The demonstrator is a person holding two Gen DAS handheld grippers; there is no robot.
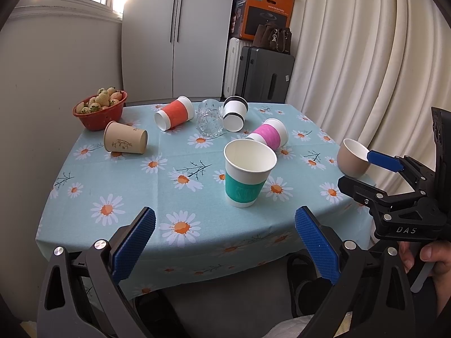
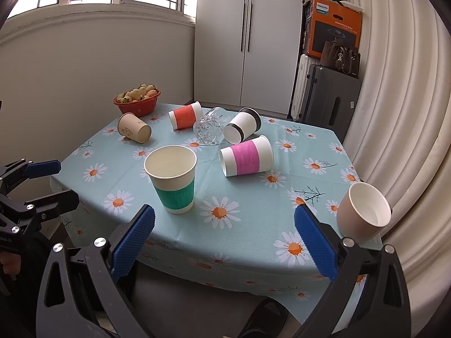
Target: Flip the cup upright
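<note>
cups are scattered over the daisy tablecloth (image 2: 253, 225), which fills the middle of both views. two are seen upright: the teal-sleeved cup (image 2: 173, 178) at centre and the beige cup (image 2: 363, 211) at the right edge of the cloth. five vessels are left on their sides across the upper middle: the pink-sleeved cup (image 2: 246, 159), the black-banded cup (image 2: 242, 125), the cut-glass tumbler (image 2: 207, 128), the orange-sleeved cup (image 2: 186, 115) and the kraft cup (image 2: 134, 128). the task is judged partly done. the left gripper (image 1: 225, 245) and right gripper (image 2: 224, 242) are held low in frame, jaws spread wide and nothing pinched. the strawberry colander (image 2: 138, 104) is set at upper left. the cloth's near edge is cut off by the fingers.
</note>
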